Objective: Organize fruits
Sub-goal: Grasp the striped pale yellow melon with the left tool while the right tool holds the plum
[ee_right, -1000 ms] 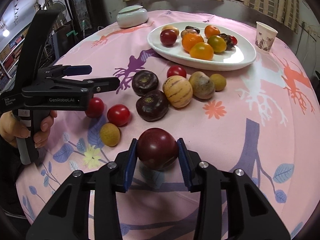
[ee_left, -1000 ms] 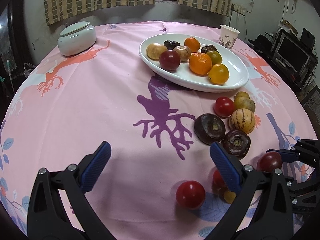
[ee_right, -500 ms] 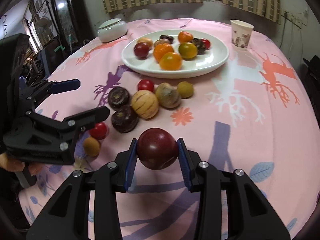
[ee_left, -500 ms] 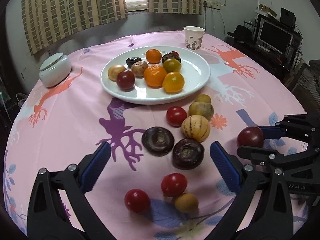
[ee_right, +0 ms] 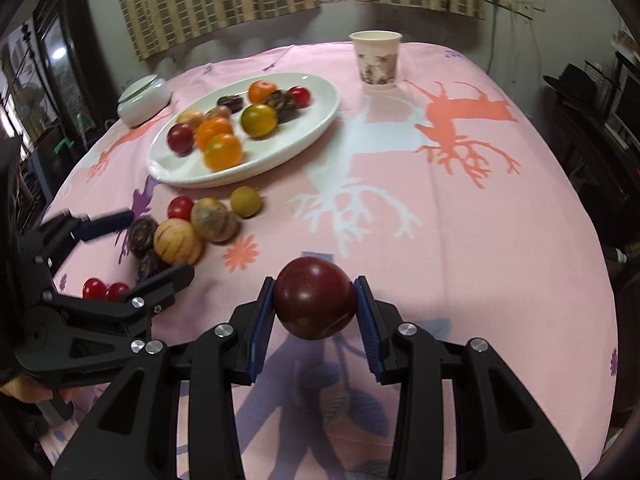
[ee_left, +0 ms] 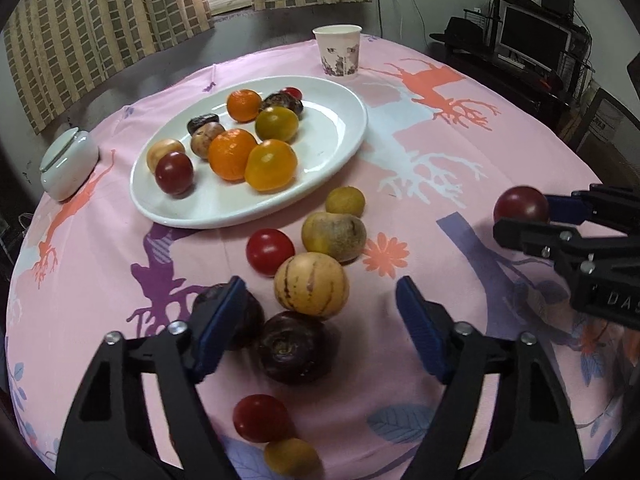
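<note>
Two grippers over a bench of fruit, one plum held

Two grippers work above a round bench (ee_left: 500, 152) under a pink cloth. In the right wrist view the right gripper (ee_right: 316, 306) sits at lower centre, its blue pads (ee_right: 262, 320) clamped on either side of a dark red plum (ee_right: 315, 303), which hangs clear of the cloth. The left wrist view shows that same plum at the right edge of the frame, pinched at the tip of the right gripper.

At the bottom of the left wrist view, the left gripper (ee_left: 320, 326) has its jaws closing, with a wide gap between them and nothing pressed by the pads. A dark purple fruit (ee_left: 294, 346) lies in that gap, and a striped yellow fruit (ee_left: 311, 284) sits just above it. A second dark fruit (ee_left: 250, 320) is partly hidden behind the left pad.

Loose fruit spreads through the middle of that frame: a red tomato (ee_left: 270, 251), a brownish-yellow fruit (ee_left: 334, 236) and a small yellow one (ee_left: 345, 201). Another tomato (ee_left: 260, 418) and a small yellow fruit (ee_left: 291, 456) lie at bottom centre.

A white plate (ee_left: 332, 140) at upper left of centre holds oranges, yellow and dark fruit. A paper cup (ee_left: 338, 50) stands at top centre, and a white lidded jar (ee_left: 68, 164) at the left edge.
</note>
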### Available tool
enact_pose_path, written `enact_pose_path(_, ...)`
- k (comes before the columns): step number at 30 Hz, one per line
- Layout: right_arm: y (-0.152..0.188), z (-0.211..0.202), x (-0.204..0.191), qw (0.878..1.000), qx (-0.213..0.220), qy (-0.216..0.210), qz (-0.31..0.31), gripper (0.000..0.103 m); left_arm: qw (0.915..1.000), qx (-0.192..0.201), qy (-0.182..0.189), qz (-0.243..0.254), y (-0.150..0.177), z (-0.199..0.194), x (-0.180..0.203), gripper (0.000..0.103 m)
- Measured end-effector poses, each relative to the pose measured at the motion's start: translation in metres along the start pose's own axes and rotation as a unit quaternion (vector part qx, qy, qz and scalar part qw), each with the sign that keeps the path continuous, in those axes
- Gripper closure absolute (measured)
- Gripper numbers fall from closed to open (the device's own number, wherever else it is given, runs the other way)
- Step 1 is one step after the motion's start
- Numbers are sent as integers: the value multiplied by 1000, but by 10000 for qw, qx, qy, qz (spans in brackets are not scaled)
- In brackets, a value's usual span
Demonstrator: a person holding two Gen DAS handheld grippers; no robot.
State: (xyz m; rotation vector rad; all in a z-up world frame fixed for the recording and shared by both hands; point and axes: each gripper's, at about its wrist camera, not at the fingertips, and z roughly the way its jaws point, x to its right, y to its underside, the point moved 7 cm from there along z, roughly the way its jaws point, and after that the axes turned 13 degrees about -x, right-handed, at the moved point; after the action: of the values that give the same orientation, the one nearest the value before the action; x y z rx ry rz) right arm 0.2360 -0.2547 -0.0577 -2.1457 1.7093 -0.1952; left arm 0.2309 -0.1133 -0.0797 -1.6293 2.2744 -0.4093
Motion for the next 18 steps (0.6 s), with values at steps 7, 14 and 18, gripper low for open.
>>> enact_pose_path(7,-2,-4,8,9999,58,-47,123,63,9998,10,-219,-32,-5,9,-2,62)
enact_pose_path(14,0,-3,2,9999,22,-89,56,63,9990,179,-376,152,-7,10,2,62)
enact_pose_path(18,0,-3,1,9999,31,-115,36,63,9997,169,-10,-195,-6,2,-19,63)
